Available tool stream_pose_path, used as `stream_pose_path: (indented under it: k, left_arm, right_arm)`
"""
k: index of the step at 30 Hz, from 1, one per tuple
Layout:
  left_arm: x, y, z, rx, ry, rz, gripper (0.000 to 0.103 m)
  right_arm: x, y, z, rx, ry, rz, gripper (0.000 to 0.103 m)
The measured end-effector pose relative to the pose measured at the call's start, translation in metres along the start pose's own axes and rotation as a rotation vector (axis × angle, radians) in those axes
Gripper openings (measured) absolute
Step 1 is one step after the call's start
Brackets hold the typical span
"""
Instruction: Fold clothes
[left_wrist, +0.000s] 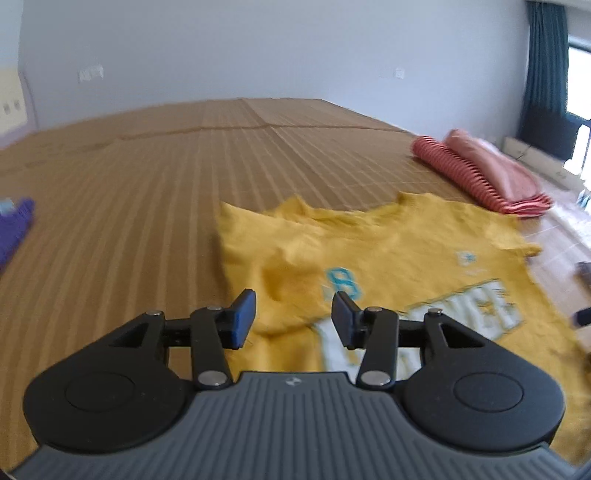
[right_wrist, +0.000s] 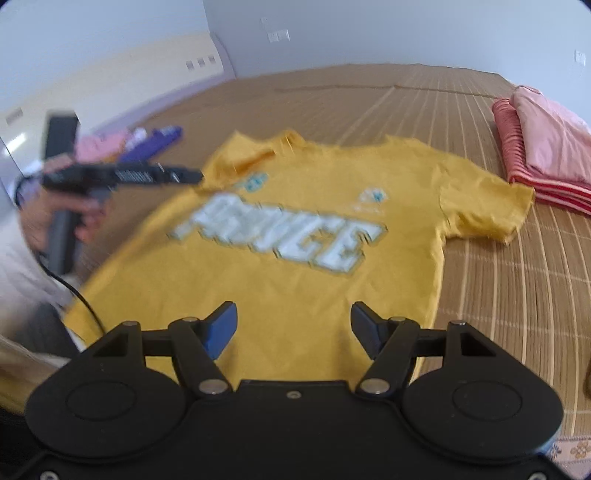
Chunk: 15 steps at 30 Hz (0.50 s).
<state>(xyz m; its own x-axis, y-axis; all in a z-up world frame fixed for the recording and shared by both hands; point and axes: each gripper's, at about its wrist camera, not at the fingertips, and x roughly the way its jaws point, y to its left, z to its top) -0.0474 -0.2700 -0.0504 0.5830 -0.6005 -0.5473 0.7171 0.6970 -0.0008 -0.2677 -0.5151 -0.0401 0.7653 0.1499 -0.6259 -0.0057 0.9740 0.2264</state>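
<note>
Right wrist view shows my left gripper (right_wrist: 195, 176) above the yellow T-shirt (right_wrist: 295, 295) spread on the bed mat (right_wrist: 517, 295); both grippers, right gripper (right_wrist: 291, 328) included, gape empty. Folded clothes (left_wrist: 487, 173) sit near the mat's far right edge.

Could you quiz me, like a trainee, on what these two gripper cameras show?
1. True or false: the yellow T-shirt lies spread out, print side up.
2. What sits to the right of it? A) folded pink and striped clothes B) a shoe C) a pillow
3. Fill in: the jaws of the right gripper stand ____ with nothing between them.

Key: 1 true; 2 A; 3 open. The left gripper is open too, above the shirt's left side.
</note>
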Motion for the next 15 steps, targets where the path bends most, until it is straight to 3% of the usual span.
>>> stream_pose_path:
  k: [5, 7, 9, 12, 15]
  left_arm:
    - [0.021, 0.004, 0.006, 0.117, 0.046, 0.041, 0.054]
    - [0.025, 0.006, 0.006, 0.173, 0.053, 0.013, 0.054]
    - [0.026, 0.008, 0.005, 0.231, 0.049, -0.018, 0.054]
    - [0.024, 0.014, 0.002, 0.277, -0.012, -0.037, 0.054]
    - [0.021, 0.019, -0.003, 0.296, -0.086, -0.032, 0.054]
  right_arm:
    - [-0.012, 0.01, 0.057, -0.004, -0.039, 0.11, 0.069]
    - [-0.012, 0.027, 0.094, -0.106, -0.041, 0.145, 0.058]
    - [-0.008, 0.048, 0.125, -0.242, -0.043, 0.159, 0.054]
    - [0.016, 0.064, 0.177, -0.34, -0.038, 0.219, 0.054]
    - [0.07, 0.067, 0.222, -0.378, 0.016, 0.278, 0.054]
